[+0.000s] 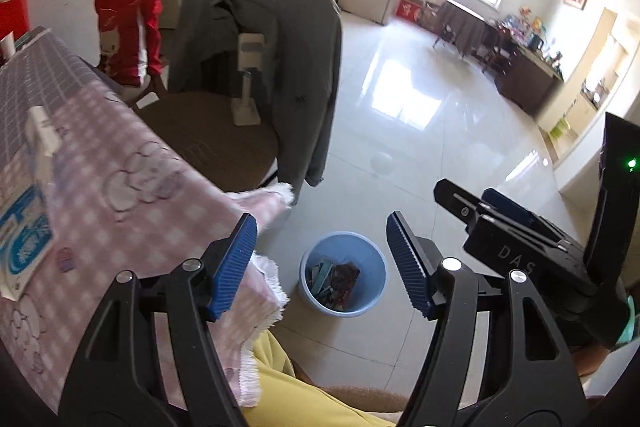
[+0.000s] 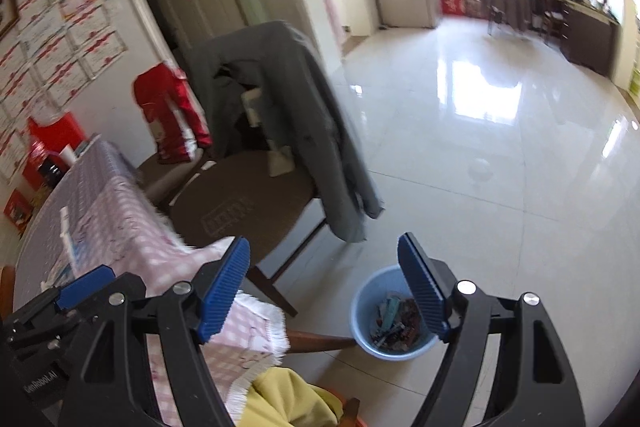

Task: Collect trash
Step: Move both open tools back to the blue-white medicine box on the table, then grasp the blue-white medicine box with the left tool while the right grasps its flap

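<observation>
A light blue waste bin [image 1: 343,273] stands on the tiled floor beside the table corner, with several wrappers [image 1: 334,281] inside. My left gripper [image 1: 322,263] hangs open high above the bin, nothing between its blue pads. The right gripper [image 1: 500,223] shows at the right edge of the left wrist view. In the right wrist view the same bin [image 2: 390,315] lies below my right gripper [image 2: 324,287], which is open and empty. The left gripper [image 2: 76,291] shows at the lower left there. A blue and white carton [image 1: 28,211] lies on the table.
A table with a pink checked cloth [image 1: 120,179] fills the left. A chair [image 1: 224,139] draped with a grey jacket [image 1: 280,39] stands behind the bin; a second chair carries a red garment [image 1: 132,23]. Yellow cloth [image 1: 288,387] lies at the bottom edge. Glossy floor [image 1: 432,131] stretches right.
</observation>
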